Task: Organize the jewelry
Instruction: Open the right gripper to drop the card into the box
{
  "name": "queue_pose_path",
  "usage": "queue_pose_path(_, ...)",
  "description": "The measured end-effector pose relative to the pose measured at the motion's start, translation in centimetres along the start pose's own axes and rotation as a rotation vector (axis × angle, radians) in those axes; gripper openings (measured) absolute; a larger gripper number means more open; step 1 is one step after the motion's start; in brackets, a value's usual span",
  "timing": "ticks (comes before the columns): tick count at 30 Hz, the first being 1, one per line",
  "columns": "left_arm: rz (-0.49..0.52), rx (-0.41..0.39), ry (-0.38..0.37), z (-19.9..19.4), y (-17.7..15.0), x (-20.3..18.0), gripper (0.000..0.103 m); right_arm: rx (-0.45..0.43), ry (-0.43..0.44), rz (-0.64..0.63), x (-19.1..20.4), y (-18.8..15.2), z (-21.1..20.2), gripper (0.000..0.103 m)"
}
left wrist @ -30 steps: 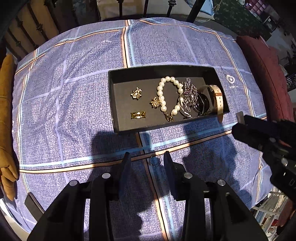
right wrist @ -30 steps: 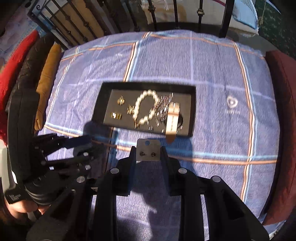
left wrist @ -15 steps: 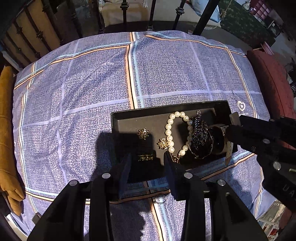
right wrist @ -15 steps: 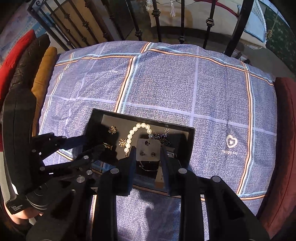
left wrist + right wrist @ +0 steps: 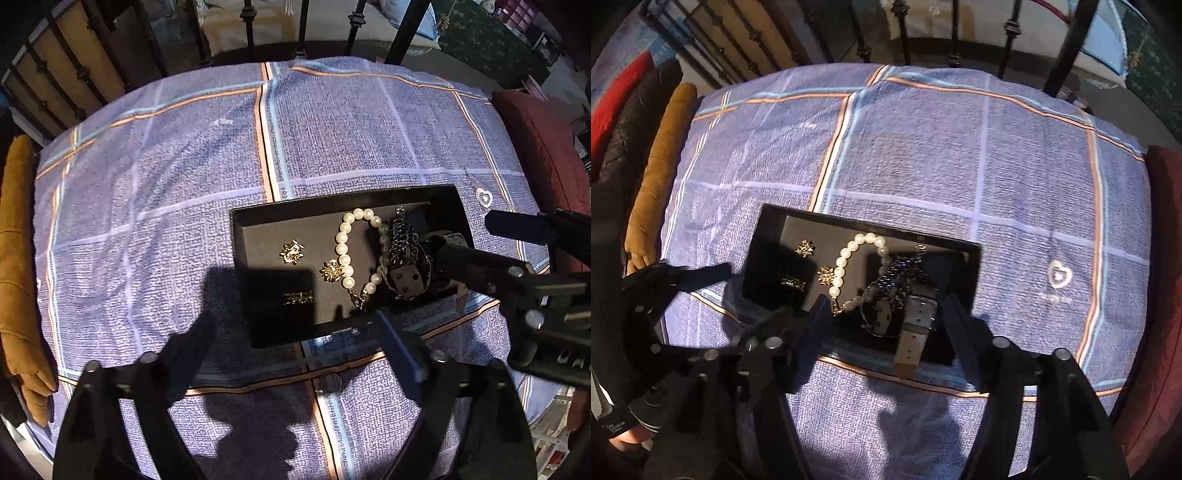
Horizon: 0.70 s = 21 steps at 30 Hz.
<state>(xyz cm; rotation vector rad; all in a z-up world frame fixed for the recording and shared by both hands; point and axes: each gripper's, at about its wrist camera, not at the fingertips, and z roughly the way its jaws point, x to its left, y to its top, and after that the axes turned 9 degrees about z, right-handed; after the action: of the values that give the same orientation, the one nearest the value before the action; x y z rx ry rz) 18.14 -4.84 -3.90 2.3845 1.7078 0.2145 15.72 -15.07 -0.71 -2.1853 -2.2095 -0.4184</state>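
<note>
A black jewelry tray [image 5: 258,218] [image 5: 768,229] lies on a blue plaid cloth. It holds a pearl bracelet [image 5: 343,240] [image 5: 846,254], gold brooches [image 5: 292,253] [image 5: 806,248], a gold clip [image 5: 298,297] [image 5: 793,282], a dark chain necklace [image 5: 404,243] [image 5: 901,273], a small earring card [image 5: 406,280] on it, and a white-strap watch [image 5: 916,325]. My left gripper [image 5: 291,332] is open over the tray's near edge. My right gripper [image 5: 882,314] is open, its fingers either side of the watch and card.
A small ring [image 5: 330,382] lies on the cloth in front of the tray. Dark red cushions [image 5: 543,147] lie right, a mustard cushion [image 5: 18,258] left. A black iron railing [image 5: 905,37] stands behind the cloth.
Both grippers opened wide. The right gripper let go of the earring card, which now lies in the tray on the dark chain. Both moved closer to the tray.
</note>
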Motion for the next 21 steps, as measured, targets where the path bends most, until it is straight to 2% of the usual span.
queue_pose_path(3, -0.02, -0.022, -0.046, -1.1, -1.4, 0.2, 0.094, -0.021, -0.036, 0.051, -1.7, -1.1, -0.9, 0.074)
queue_pose_path(5, -0.043, -0.033, -0.063, -1.2, -2.6, 0.2, 0.096, -0.018, -0.013, 0.095, -2.8, -2.3, -1.2, 0.074)
queue_pose_path(11, -0.103, 0.044, -0.136, 2.7, -6.3, -0.9, 0.096, 0.012, 0.05, 0.23, -5.8, -7.9, -1.3, 0.077)
queue_pose_path(13, -0.146, 0.037, -0.17, 3.7, -6.7, -1.0, 0.096, 0.047, 0.069, 0.266, -6.8, -9.8, -0.7, 0.077)
queue_pose_path(17, -0.158, 0.042, -0.126, 5.4, -6.5, -1.4, 0.095, 0.115, 0.086, 0.275, -7.7, -12.5, 0.7, 0.077)
queue_pose_path(21, -0.111, 0.023, -0.054, 6.1, -6.1, -2.4, 0.085, 0.147, 0.118, 0.274, -8.1, -13.7, 1.5, 0.077)
